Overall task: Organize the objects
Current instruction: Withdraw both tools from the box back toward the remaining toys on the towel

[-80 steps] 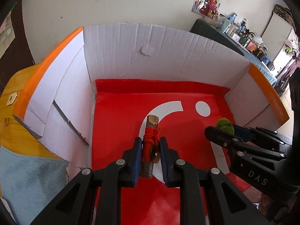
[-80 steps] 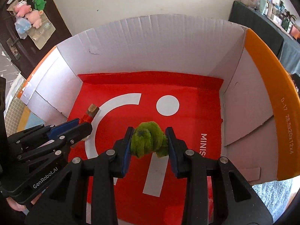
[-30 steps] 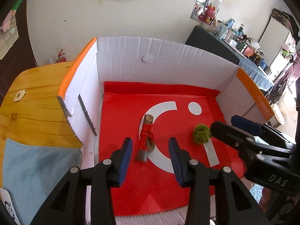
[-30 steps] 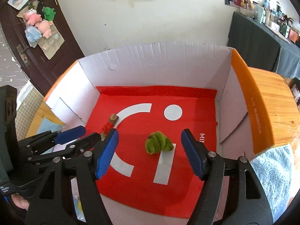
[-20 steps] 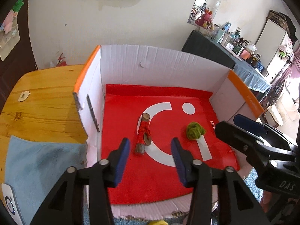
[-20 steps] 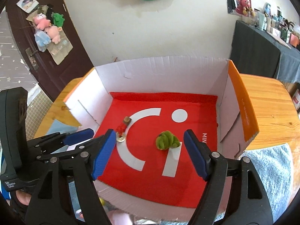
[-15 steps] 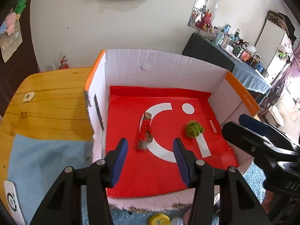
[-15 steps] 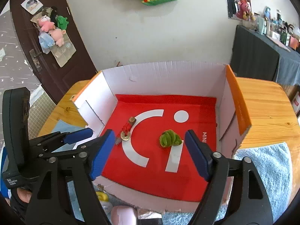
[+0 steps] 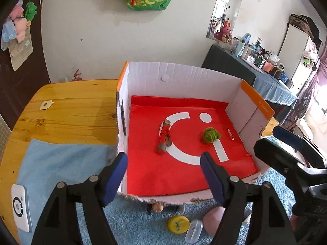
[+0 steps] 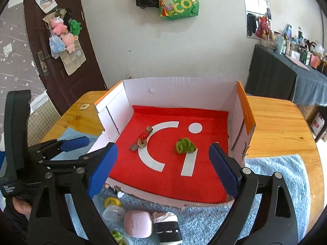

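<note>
A short wooden stick wrapped in red cord (image 9: 164, 136) (image 10: 142, 137) lies on the red floor of the open cardboard box (image 9: 184, 79) (image 10: 179, 89). To its right in the box rests a fuzzy green ball (image 9: 210, 135) (image 10: 185, 146). My left gripper (image 9: 163, 174) hangs above the box's near edge, jaws still opening, nothing between them. My right gripper (image 10: 163, 168) is pulled back the same way, jaws opening wide and empty. Each gripper shows at the other view's edge: right gripper (image 9: 286, 153), left gripper (image 10: 61, 149).
Small items lie on the blue towel (image 10: 276, 173) in front of the box: a yellow lid (image 9: 177, 224) (image 10: 112, 202), a clear plastic case (image 10: 113, 213), a pink case (image 10: 138, 223), a black-and-white roll (image 10: 166, 224). A white device (image 9: 20, 209) lies on the light blue cloth at left. The wooden table (image 9: 71, 110) extends both sides.
Both grippers let go of the stick and the green ball, which now lie on the box floor. Both have drawn back and up out of the box, jaws spreading wider.
</note>
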A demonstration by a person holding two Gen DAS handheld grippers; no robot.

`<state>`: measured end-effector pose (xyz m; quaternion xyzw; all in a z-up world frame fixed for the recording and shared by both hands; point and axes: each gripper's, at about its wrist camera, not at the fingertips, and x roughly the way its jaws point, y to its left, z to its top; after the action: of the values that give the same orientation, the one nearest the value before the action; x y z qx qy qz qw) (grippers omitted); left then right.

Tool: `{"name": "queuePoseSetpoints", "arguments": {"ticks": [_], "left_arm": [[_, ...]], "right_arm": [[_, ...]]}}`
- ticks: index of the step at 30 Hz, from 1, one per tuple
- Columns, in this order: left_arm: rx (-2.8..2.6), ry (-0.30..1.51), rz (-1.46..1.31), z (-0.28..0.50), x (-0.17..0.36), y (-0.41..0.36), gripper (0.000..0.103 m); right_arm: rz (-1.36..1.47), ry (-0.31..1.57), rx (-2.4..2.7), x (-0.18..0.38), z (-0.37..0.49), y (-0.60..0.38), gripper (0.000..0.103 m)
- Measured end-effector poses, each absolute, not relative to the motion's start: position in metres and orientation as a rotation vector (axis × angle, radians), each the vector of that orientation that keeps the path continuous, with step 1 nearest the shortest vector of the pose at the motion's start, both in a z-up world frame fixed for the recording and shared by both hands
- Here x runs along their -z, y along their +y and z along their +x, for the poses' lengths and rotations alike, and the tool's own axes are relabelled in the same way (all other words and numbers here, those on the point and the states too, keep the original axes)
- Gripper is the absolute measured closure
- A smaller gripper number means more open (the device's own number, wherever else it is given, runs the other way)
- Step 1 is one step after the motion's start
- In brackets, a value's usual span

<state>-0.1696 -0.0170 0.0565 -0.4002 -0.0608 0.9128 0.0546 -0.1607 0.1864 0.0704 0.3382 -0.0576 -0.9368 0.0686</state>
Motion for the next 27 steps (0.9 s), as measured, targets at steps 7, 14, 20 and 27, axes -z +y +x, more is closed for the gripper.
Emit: {"name": "queuePoseSetpoints", "arguments": {"ticks": [7,14,20,27], "left_arm": [[-2.788,-0.169,-1.21,-0.157,-0.054,-0.016,0.021],[-2.795,-0.179,-1.211,-0.144,-0.05,-0.017,0.017],[-2.793,-0.177,-1.211,-0.135,-0.047,-0.016,0.017],[-2.794,-0.172,-1.212,-0.125,-0.044,-0.013,0.015]], "right_arm": [[1.028,-0.193,2.818,-0.064,-0.15,0.187,0.011],[1.015,-0.191,2.83,-0.063,-0.134,0.187,0.007],[1.023,-0.168,2.84,-0.056,-0.123,0.185,0.007],[1.036,-0.179,2.835,-0.049,-0.111,0.186,0.007]]}}
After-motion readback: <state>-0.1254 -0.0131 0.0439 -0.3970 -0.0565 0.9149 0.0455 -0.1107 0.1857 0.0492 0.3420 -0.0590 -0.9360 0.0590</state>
